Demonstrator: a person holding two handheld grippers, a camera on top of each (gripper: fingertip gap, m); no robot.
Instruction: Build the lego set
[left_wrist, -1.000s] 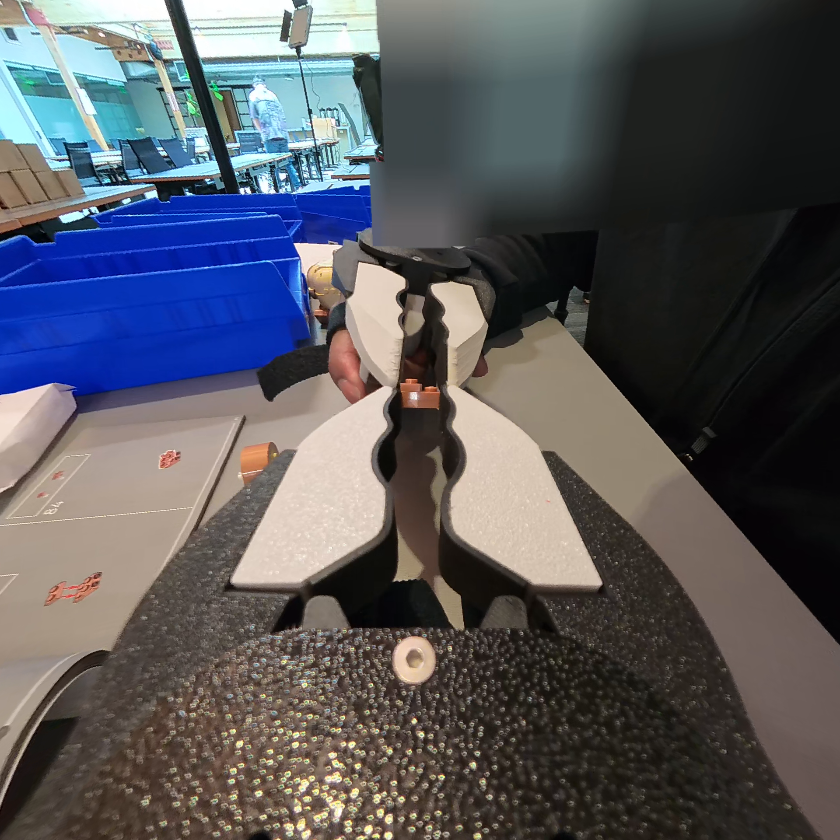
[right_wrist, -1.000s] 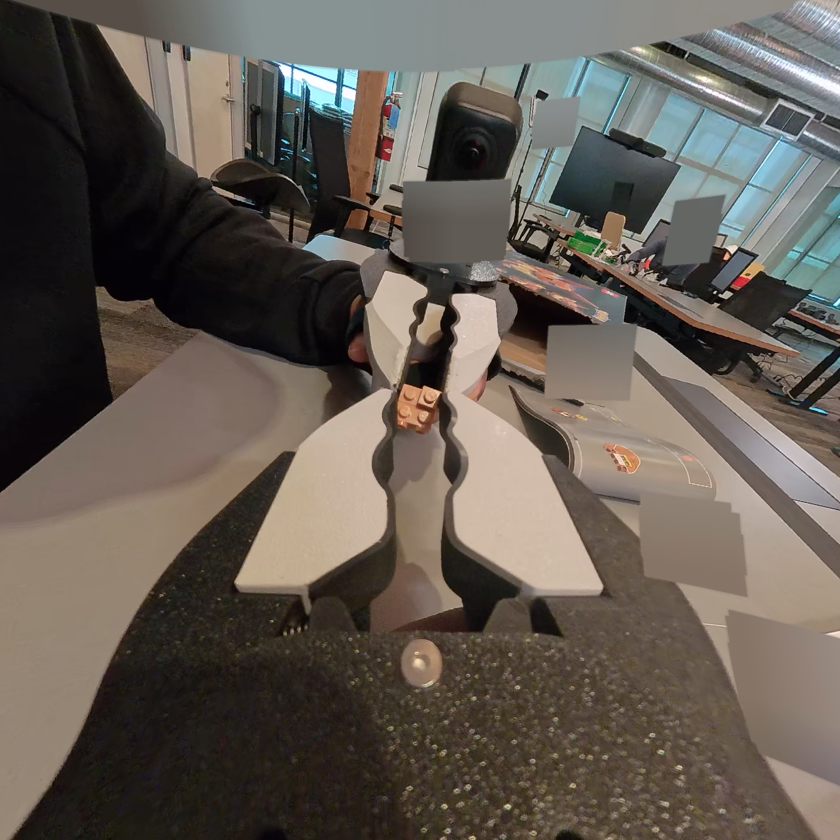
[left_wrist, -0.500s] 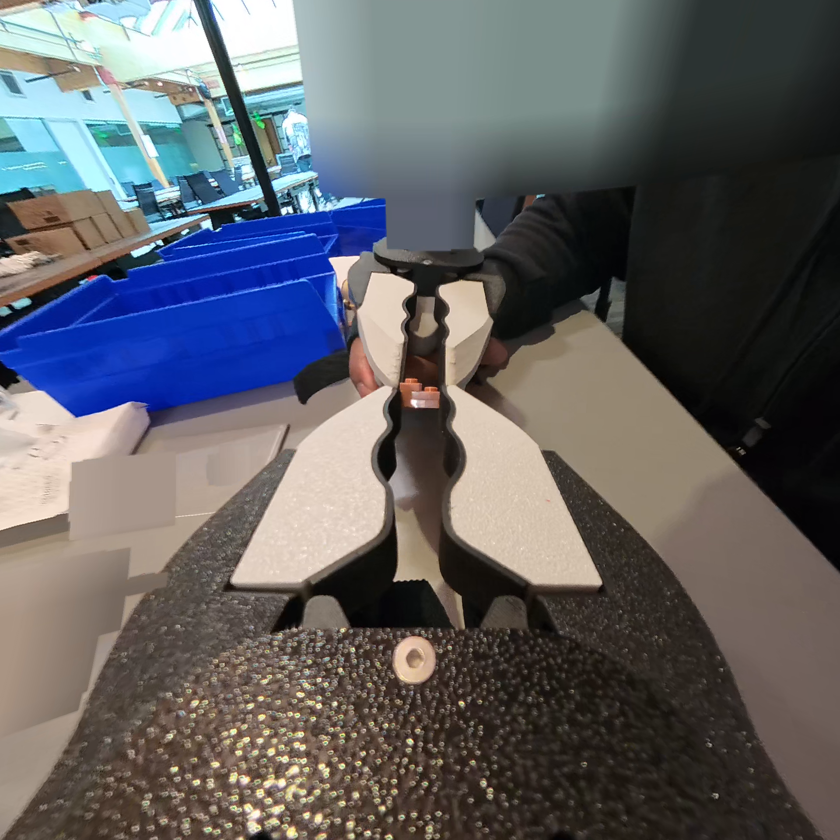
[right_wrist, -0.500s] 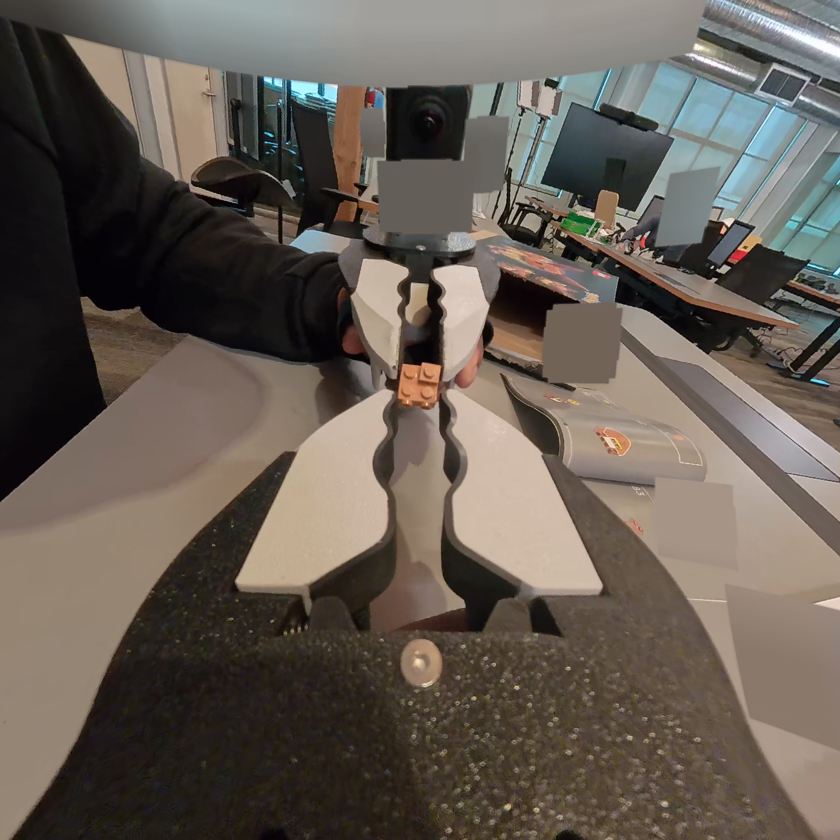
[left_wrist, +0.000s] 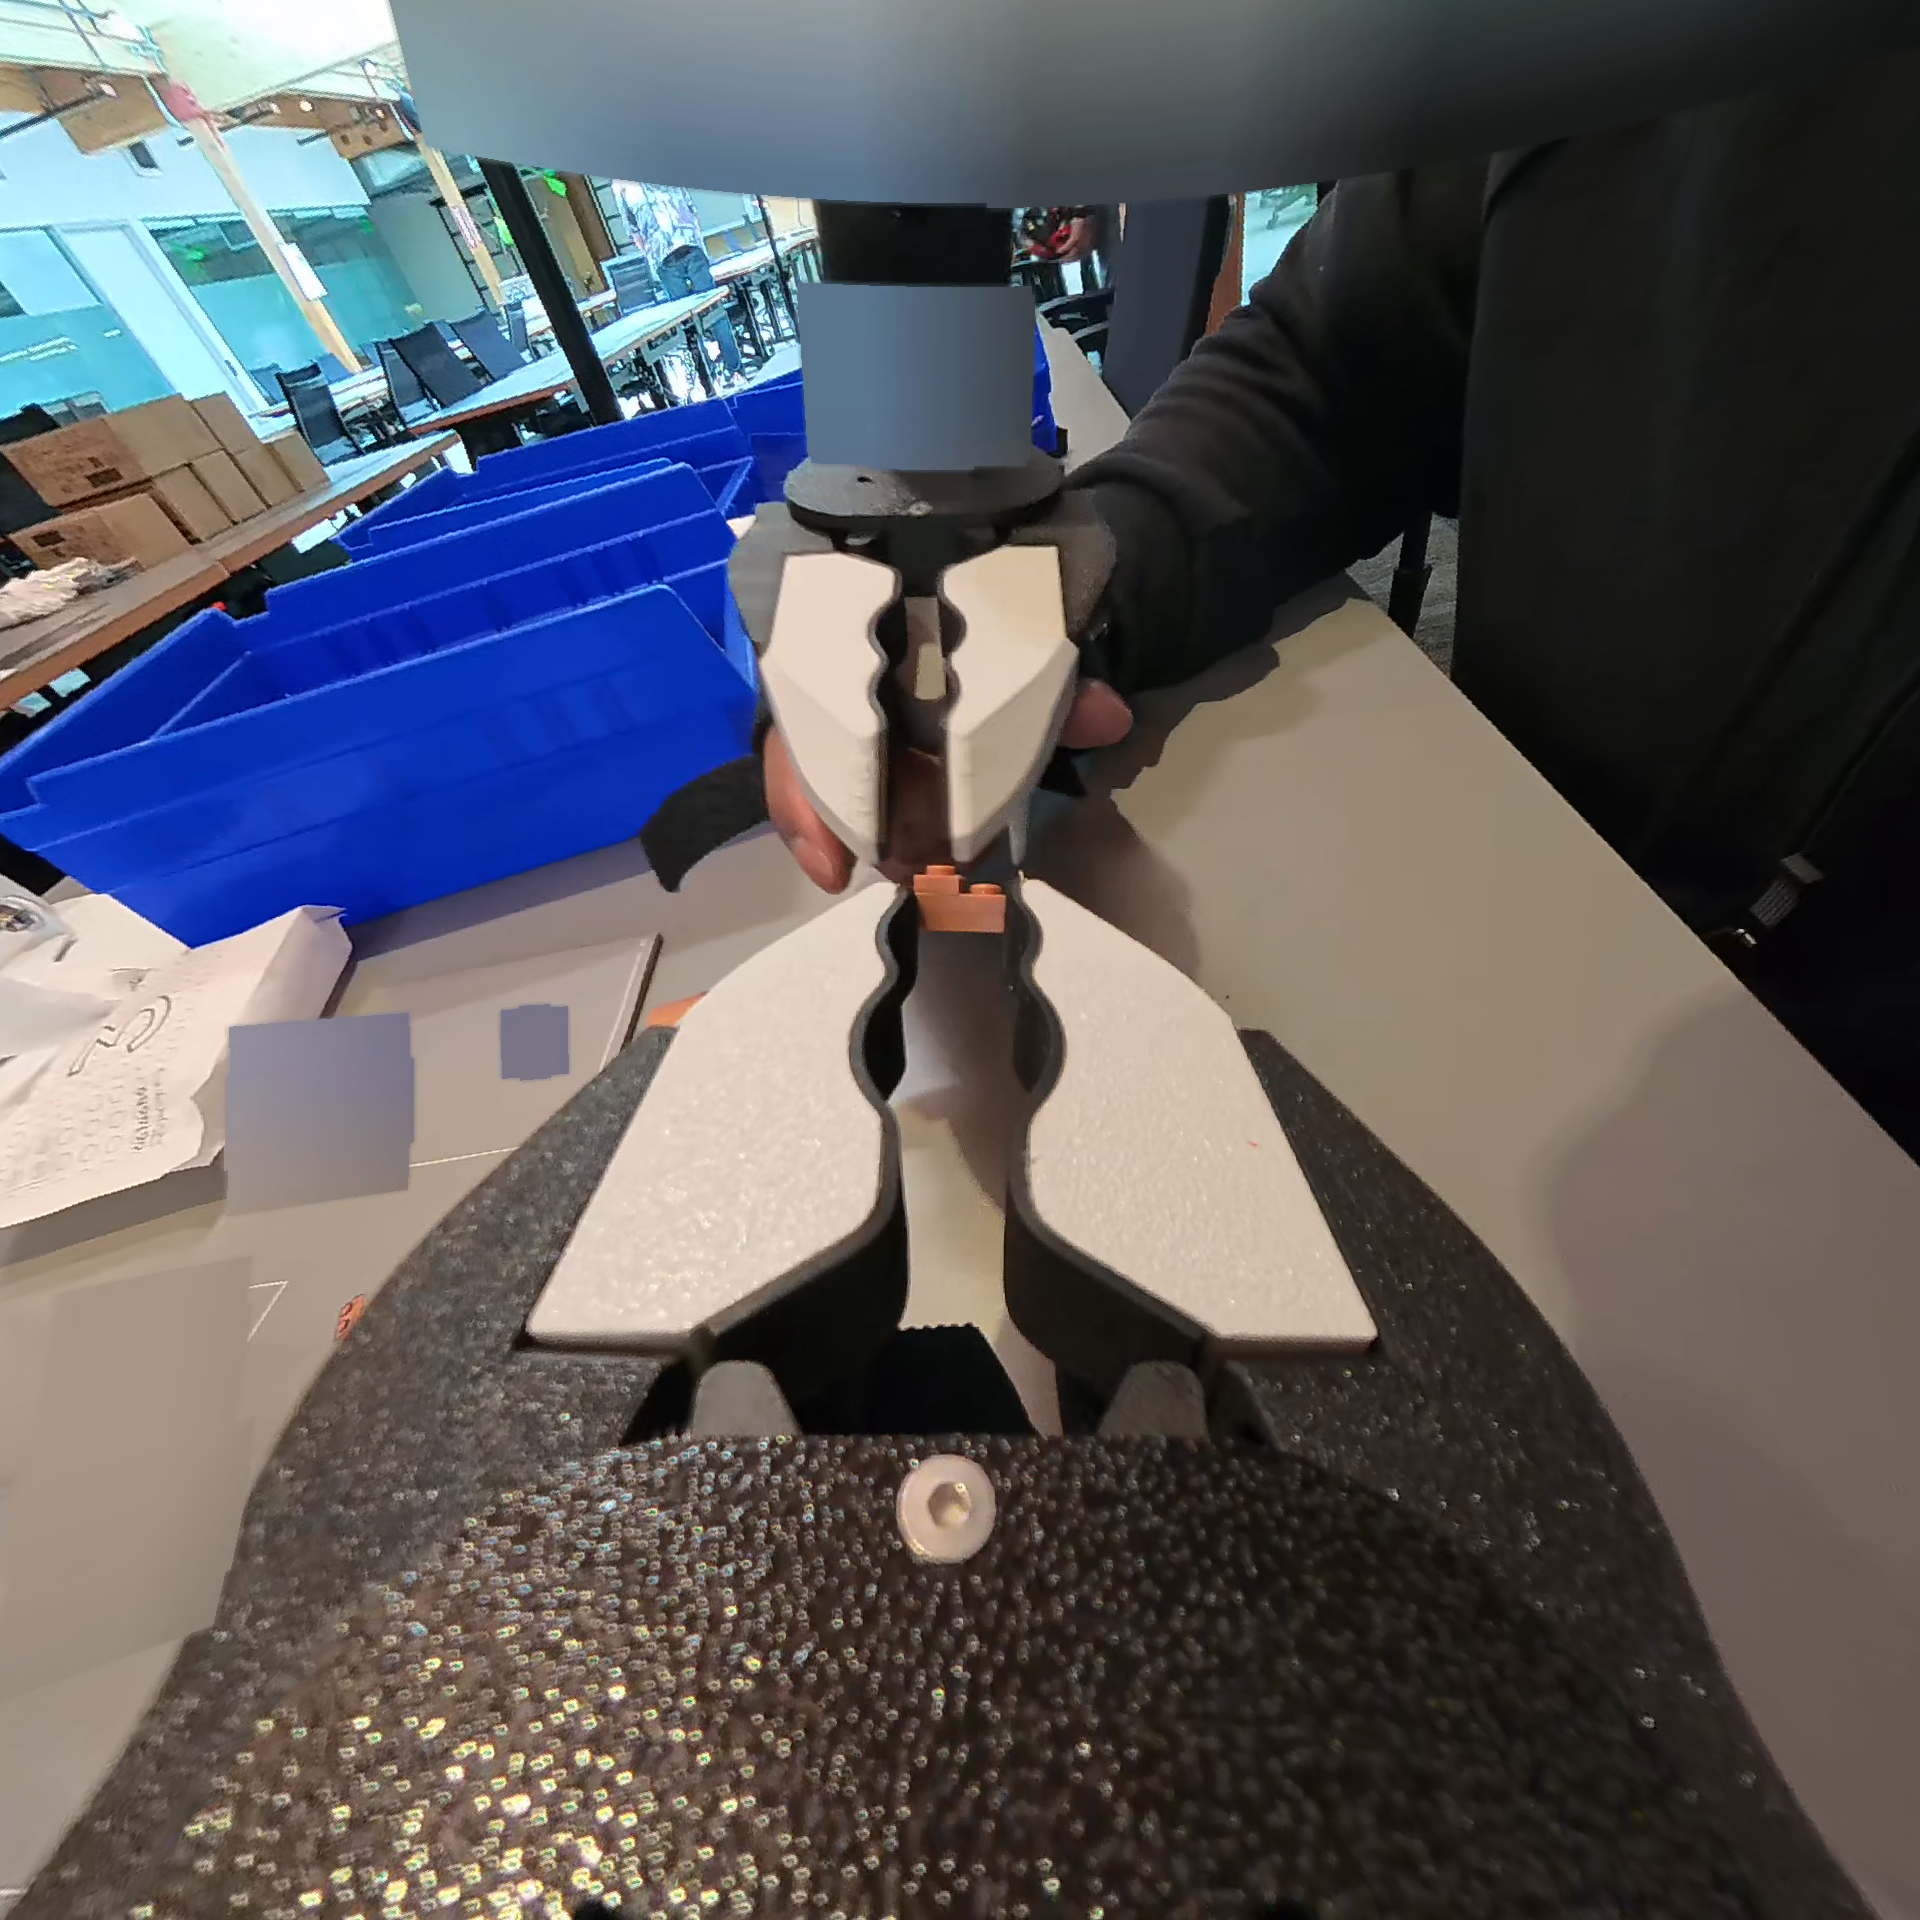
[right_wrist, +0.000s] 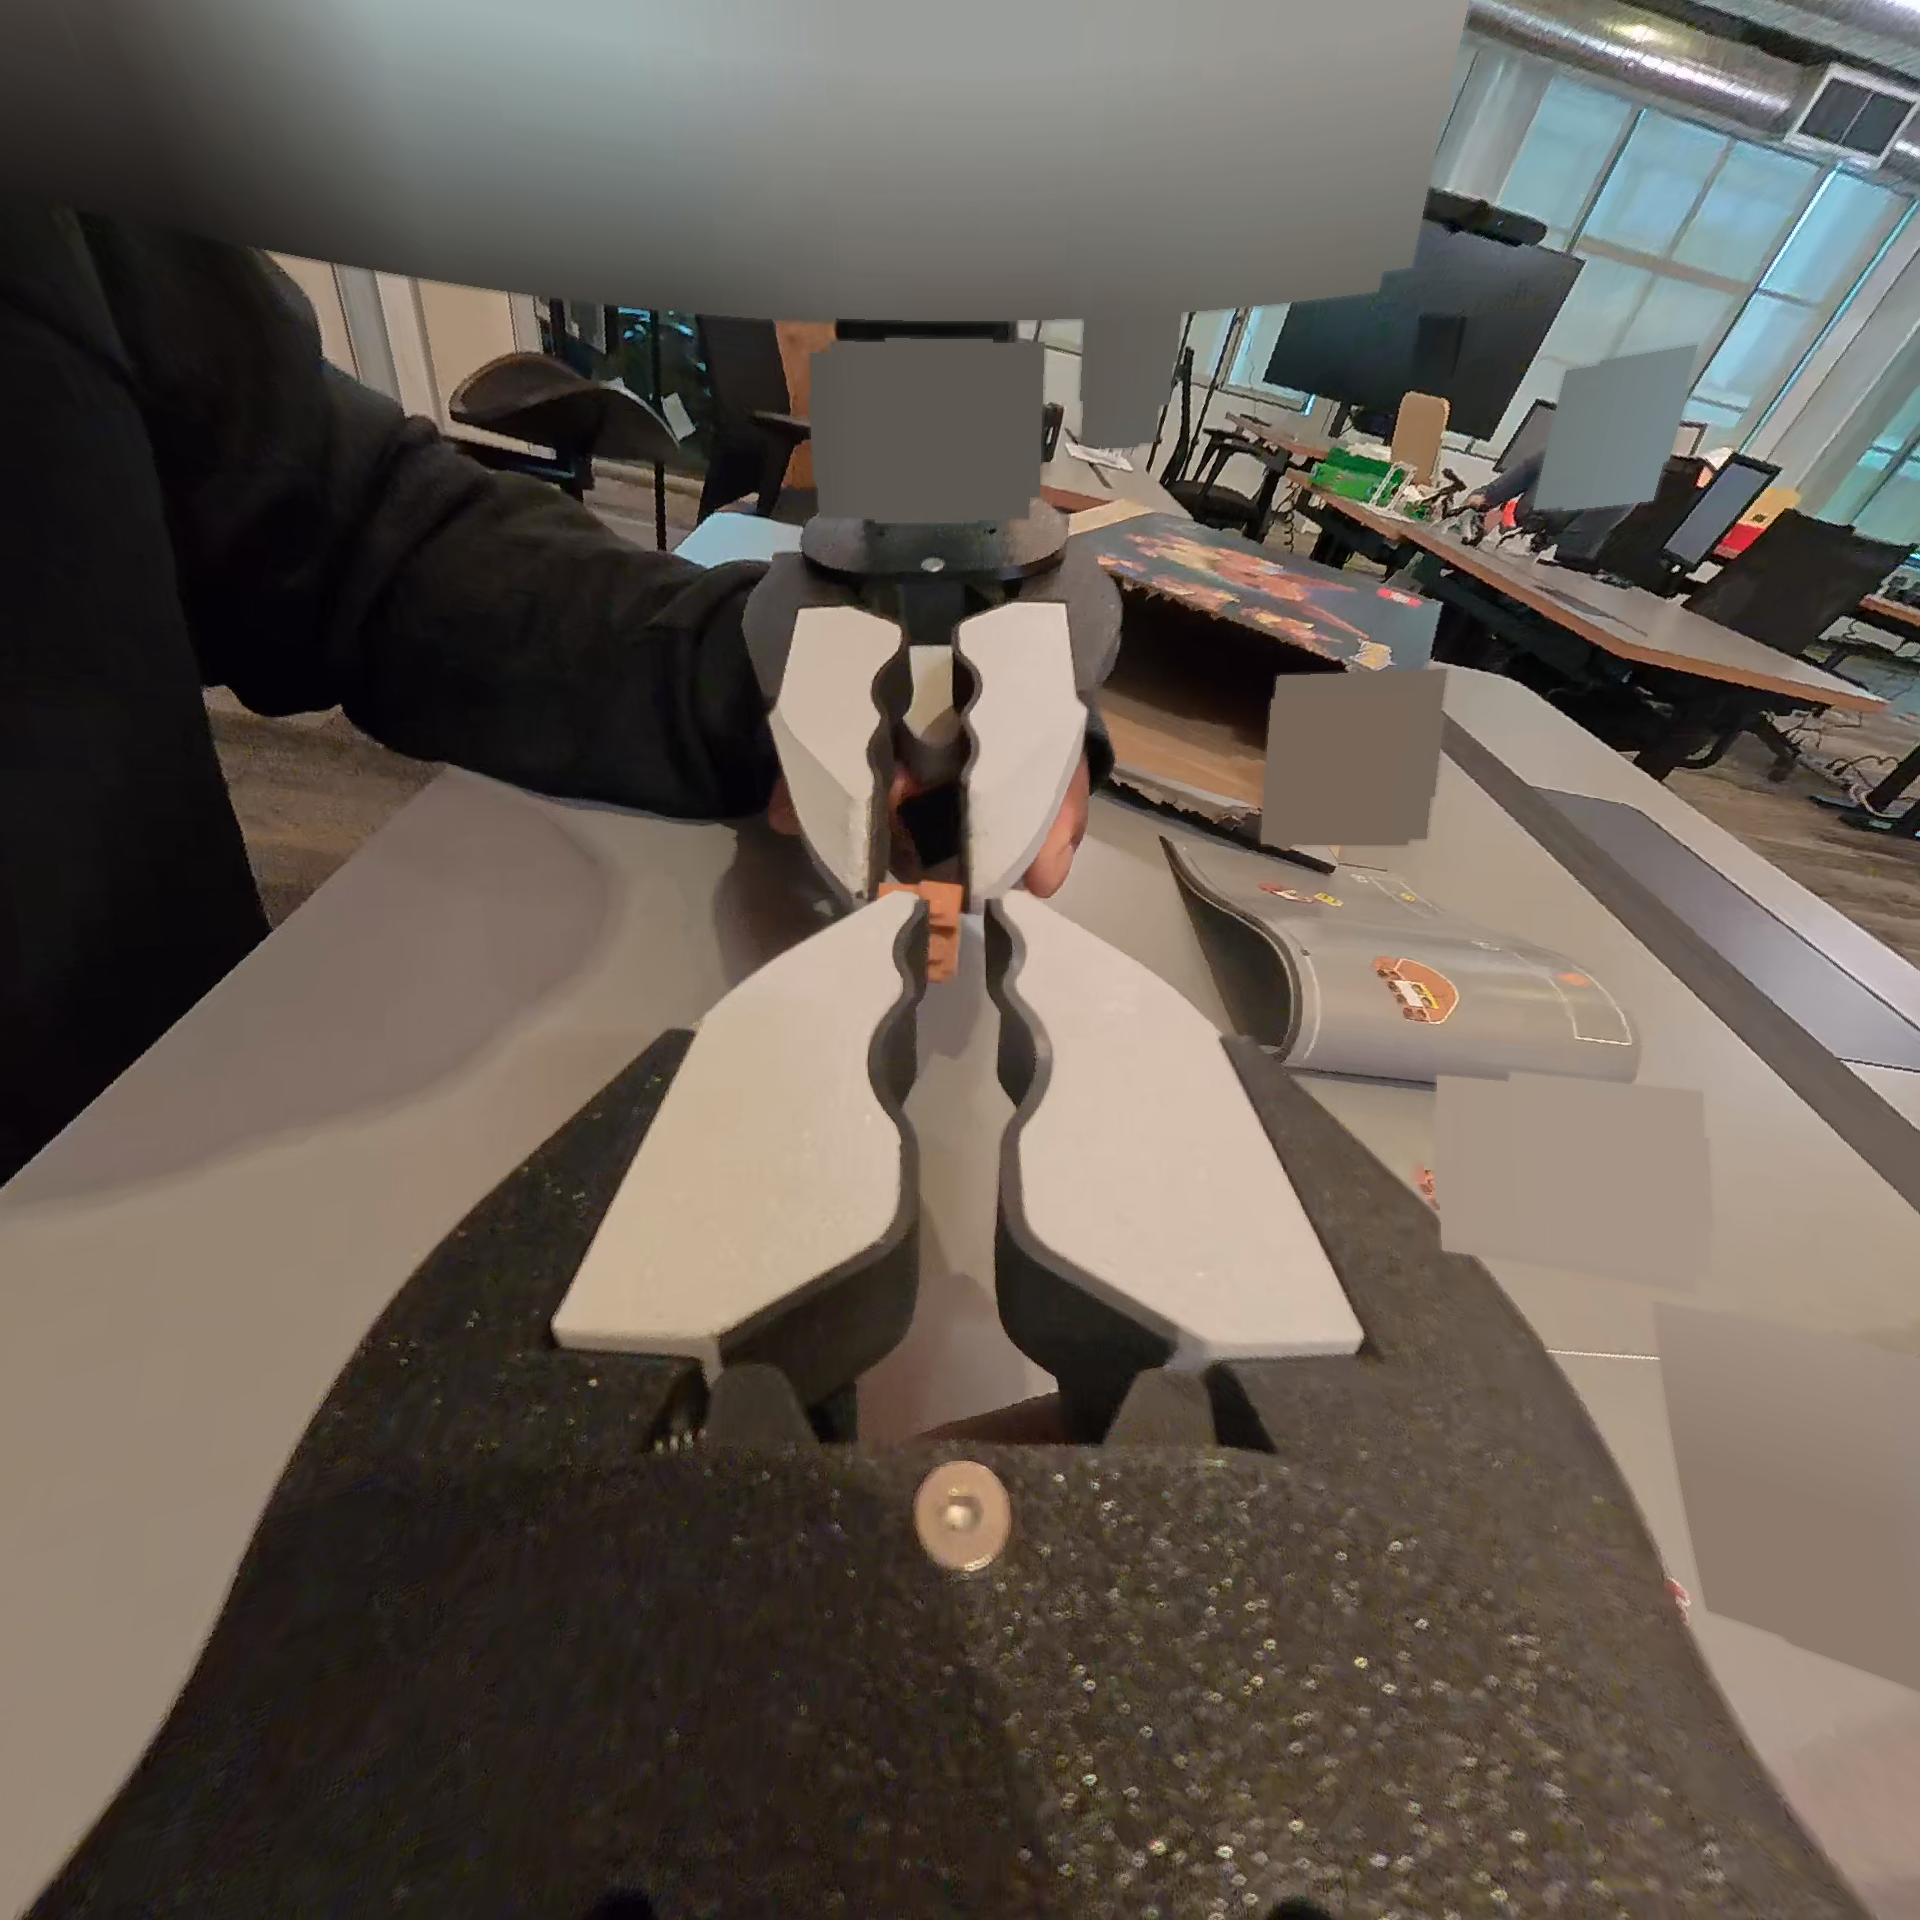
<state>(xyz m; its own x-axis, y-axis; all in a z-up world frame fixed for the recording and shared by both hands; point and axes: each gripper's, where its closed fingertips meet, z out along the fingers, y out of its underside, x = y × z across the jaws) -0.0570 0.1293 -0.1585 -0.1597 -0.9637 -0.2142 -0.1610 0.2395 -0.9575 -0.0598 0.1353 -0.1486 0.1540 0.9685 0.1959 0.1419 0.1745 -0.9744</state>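
1. Facing each other tip to tip above the grey table (left_wrist: 1455, 935), the two hand-held grippers meet at a small orange brick assembly (left_wrist: 958, 906).
2. Left gripper (left_wrist: 958, 914): fingers narrow, both pads pressed on the orange brick assembly, which spans the gap at the very tips, studs upward.
3. Right gripper (right_wrist: 948, 935): fingers narrow. An orange piece (right_wrist: 940, 940) lies against the left finger (right_wrist: 831, 1039); whether the other pad touches it cannot be told.
4. Each gripper is carried by a hand (left_wrist: 800, 821) in a black sleeve (left_wrist: 1299, 468).
5. Surroundings: blue bins (left_wrist: 395, 727) and white papers (left_wrist: 114, 1070) beside the left gripper; a curled grey booklet (right_wrist: 1434, 997) and an open cardboard box (right_wrist: 1226, 665) beside the right.
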